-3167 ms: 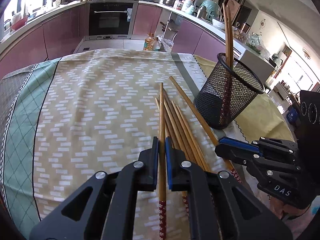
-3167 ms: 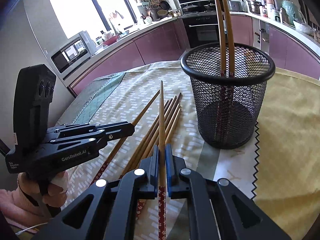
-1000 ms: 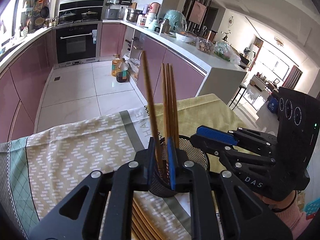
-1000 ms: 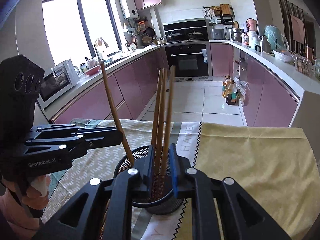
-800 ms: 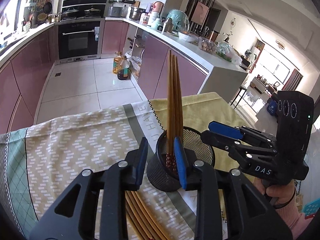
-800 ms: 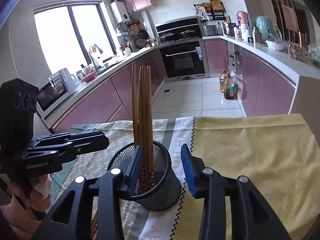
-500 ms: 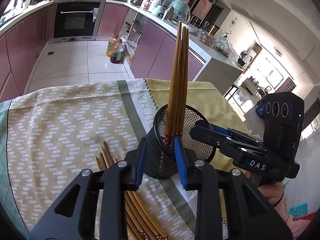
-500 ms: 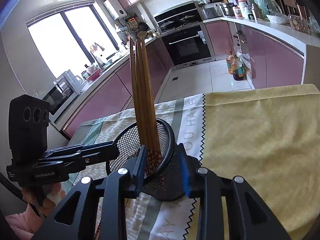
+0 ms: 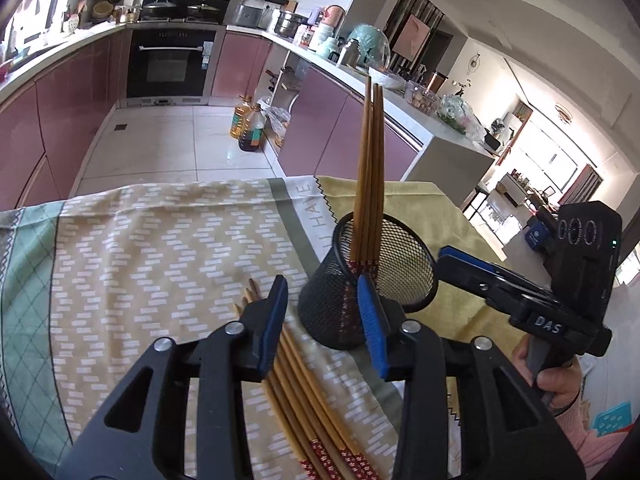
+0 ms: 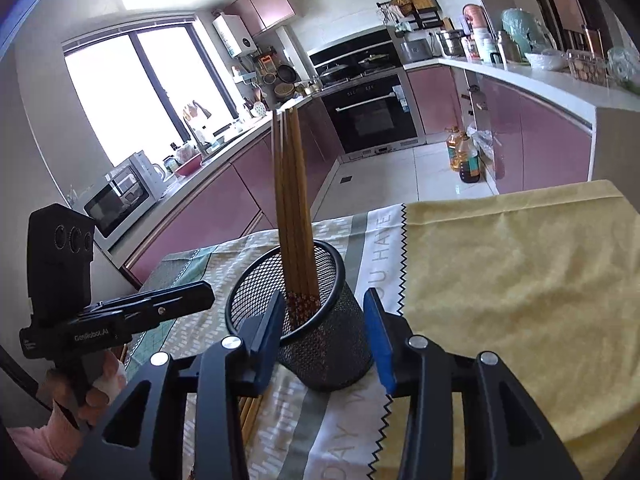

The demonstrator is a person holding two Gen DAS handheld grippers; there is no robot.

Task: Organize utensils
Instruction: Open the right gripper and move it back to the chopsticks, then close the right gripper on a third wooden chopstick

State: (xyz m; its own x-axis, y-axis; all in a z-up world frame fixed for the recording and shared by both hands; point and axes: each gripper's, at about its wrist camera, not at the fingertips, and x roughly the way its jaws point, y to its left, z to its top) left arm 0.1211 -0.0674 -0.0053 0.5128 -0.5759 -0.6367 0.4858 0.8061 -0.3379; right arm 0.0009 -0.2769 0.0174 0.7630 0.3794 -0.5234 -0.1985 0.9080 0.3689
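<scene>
Both my grippers, left (image 9: pixel 324 316) and right (image 10: pixel 322 330), are empty with jaws opening, chopsticks (image 9: pixel 370 176) standing in the cup (image 9: pixel 340 304) mid-frame.

one black mesh holder (image 9: pixel 384 276) stands on the cloth, with four wooden chopsticks (image 9: pixel 370 168) upright in it. about five more loose chopsticks (image 9: pixel 304 392) lie flat beside it; their exact number is hard to tell. two oil bottles (image 9: pixel 249 124) on the floor.
</scene>
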